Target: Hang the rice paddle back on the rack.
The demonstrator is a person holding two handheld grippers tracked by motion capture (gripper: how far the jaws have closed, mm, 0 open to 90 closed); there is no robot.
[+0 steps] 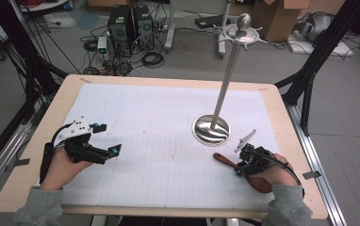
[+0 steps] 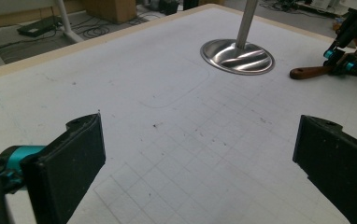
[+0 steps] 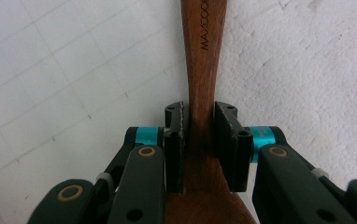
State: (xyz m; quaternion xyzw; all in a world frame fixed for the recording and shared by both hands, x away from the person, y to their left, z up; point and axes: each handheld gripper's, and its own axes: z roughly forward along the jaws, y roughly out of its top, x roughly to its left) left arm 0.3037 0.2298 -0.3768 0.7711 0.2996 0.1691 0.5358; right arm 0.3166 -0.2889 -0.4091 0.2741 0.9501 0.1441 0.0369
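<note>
Cables, computer towers and cardboard boxes crowd the grey floor behind one pale wooden bench (image 1: 22,186), which is covered by a single white gridded mat (image 1: 159,117). On the mat's right half stands one tall polished metal stand with a round base and a knob on top (image 1: 211,128). Near the bench's front right edge lies one dark brown wooden spoon (image 3: 202,60), its handle pointing toward the stand's base and stamped with lettering. It looks light, stiff and smooth, unlikely to bend or break, though the varnished wood could slip; the narrow neck just above the bowl is a sensible place to hold, since the widening bowl would check any sliding. The right hand-held gripper (image 3: 201,140) has its two black jaws closed against that neck. The left hand-held gripper (image 2: 197,161) rests well apart at the left, jaws spread wide with nothing between them.
</note>
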